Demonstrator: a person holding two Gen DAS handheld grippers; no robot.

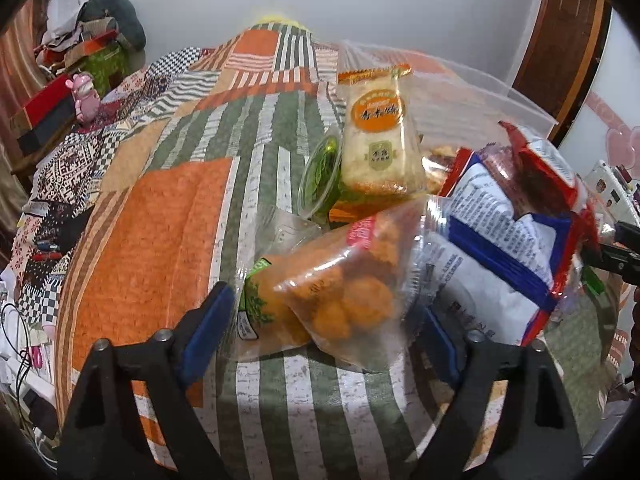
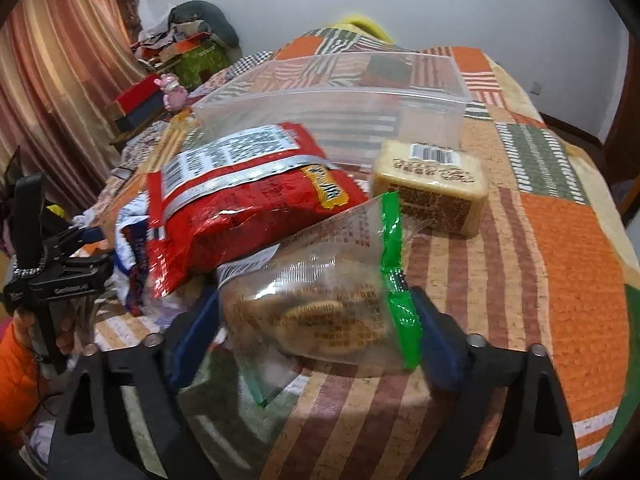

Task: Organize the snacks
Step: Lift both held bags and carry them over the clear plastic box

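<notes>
In the left wrist view, my left gripper (image 1: 324, 308) stands open around a clear bag of orange fried snacks (image 1: 344, 280) lying on the patchwork bedspread; I cannot tell if its blue pads touch the bag. Behind the bag lie a rice-cracker pack (image 1: 378, 140), a green cup (image 1: 320, 176) and a red-white-blue bag (image 1: 504, 236). In the right wrist view, my right gripper (image 2: 316, 328) has its jaws closed on a clear green-edged pack of round biscuits (image 2: 320, 304). A red snack bag (image 2: 248, 204), a tan wrapped cake (image 2: 432, 188) and a clear plastic bin (image 2: 332, 96) lie beyond.
The bed is covered by an orange, green and white patchwork quilt (image 1: 172, 240). Boxes, clothes and a pink toy (image 1: 86, 94) crowd the left side. The clear bin also shows in the left wrist view (image 1: 480, 84). My left gripper's body shows at the right wrist view's left edge (image 2: 52, 276).
</notes>
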